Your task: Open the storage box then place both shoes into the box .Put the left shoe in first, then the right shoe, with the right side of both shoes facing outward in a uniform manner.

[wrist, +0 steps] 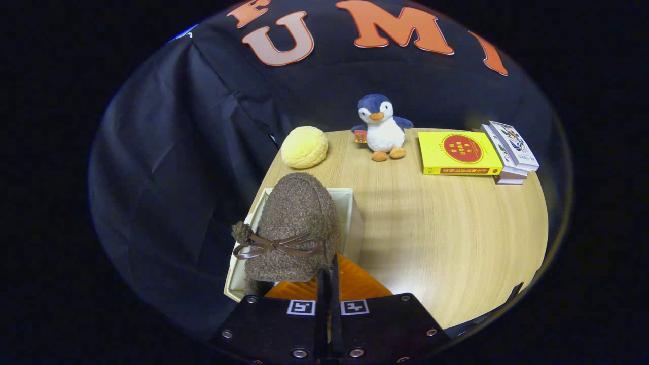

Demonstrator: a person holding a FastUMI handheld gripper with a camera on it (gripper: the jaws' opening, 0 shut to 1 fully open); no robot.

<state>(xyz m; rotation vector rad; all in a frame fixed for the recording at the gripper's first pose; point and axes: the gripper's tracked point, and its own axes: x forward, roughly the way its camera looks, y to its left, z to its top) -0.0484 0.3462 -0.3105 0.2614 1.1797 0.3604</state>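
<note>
A brown fuzzy shoe (296, 223) with a thin brown bow and a pompom hangs just ahead of my fingers, its toe pointing away from me. My gripper (328, 271) is shut on the shoe's rear edge, the two fingers almost touching. The shoe is over the open white storage box (351, 205), which stands at the table's left edge, and it hides most of the box's inside. An orange ribbed flap (355, 284), apparently the box's lid, lies open at the near side right under the fingers. What lies inside the box beneath the shoe is hidden.
On the wooden table (446, 238) beyond the box sit a yellow round plush (304, 147), a penguin toy (383, 126), a yellow book (459, 152) and a small stack of books (509, 152). The table drops off just left of the box.
</note>
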